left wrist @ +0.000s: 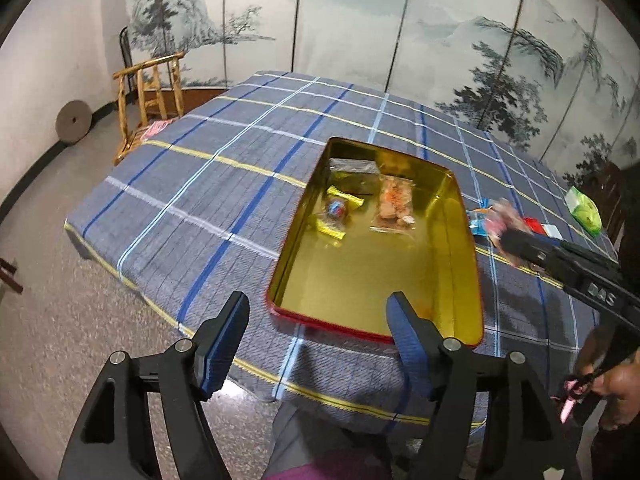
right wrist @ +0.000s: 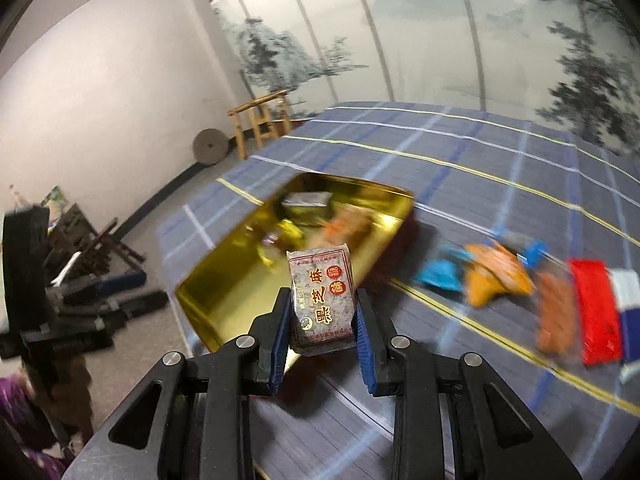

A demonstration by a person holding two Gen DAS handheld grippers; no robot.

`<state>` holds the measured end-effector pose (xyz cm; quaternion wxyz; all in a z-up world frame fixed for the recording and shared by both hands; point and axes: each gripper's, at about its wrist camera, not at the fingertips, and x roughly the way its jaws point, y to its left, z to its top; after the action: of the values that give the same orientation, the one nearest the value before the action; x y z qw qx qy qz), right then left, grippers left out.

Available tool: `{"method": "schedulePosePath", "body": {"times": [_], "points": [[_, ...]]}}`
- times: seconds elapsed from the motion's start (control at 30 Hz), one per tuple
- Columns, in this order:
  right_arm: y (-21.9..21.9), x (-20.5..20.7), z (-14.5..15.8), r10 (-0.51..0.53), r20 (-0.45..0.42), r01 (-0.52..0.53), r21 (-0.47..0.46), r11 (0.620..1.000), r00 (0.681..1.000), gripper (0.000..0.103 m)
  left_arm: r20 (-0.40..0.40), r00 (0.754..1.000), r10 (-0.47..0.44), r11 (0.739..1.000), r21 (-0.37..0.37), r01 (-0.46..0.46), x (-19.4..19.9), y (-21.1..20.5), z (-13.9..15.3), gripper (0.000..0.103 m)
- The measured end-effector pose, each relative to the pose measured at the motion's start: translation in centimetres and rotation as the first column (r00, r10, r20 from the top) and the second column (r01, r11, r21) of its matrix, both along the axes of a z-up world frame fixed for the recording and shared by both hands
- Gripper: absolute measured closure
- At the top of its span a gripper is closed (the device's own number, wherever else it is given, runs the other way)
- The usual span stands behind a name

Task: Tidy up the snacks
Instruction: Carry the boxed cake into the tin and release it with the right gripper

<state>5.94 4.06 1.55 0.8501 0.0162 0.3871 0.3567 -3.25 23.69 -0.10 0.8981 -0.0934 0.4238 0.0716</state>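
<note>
Two grippers share the work here, and each sits where its job needs it. Between the blue pads of the right gripper (right wrist: pixel 322 334) a grey speckled snack packet with red printed characters (right wrist: pixel 322 300) is pinched by its lower end, standing upright so most of its length pokes forward, clear of the fingers; that hold looks chosen so the packet can drop straight into the shallow gold-lined rectangular tin with a red outer rim (left wrist: pixel 474 280). The packet hangs above the plaid blue tablecloth (right wrist: pixel 460 152), just beside the tin's near corner and not yet over its floor. Several wrapped snacks already lie at the tin's far end, leaving the near half bare. Loose packets, blue, orange and red, wait in a blurred cluster on the cloth to the right of the tin, well apart from it. Meanwhile the left gripper (left wrist: pixel 316 332) hovers with its fingers spread wide and nothing between them, at the tin's near edge, probably ready to steady it.
</note>
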Motion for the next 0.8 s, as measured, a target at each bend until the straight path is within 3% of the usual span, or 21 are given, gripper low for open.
{"method": "schedulePosePath", "body": {"times": [0.17,0.3,0.5,0.8], "points": [[4.5,2.0,-1.3,0.042,-0.065,-0.043,-0.021,0.999,0.997,0.072,0.012,0.999,0.033,0.999,0.025,-0.033,-0.7,0.9,0.3,0.031],[7.0,3.0,-2.8,0.056,-0.115,-0.059,-0.028,0.998,0.992,0.072,0.03,0.999,0.041,0.997,0.058,-0.043,-1.3,1.1,0.8,0.021],[10.4,3.4,-4.5,0.076,-0.16,-0.091,-0.089,0.992,0.984,0.072,0.045,0.998,0.033,0.993,0.111,-0.038,-1.6,1.0,1.1,0.018],[13.9,2.9,-5.4,0.118,-0.188,-0.144,-0.135,0.98,0.975,0.072,0.041,0.998,0.037,0.99,0.132,-0.042,-1.8,1.5,1.0,0.015]]}}
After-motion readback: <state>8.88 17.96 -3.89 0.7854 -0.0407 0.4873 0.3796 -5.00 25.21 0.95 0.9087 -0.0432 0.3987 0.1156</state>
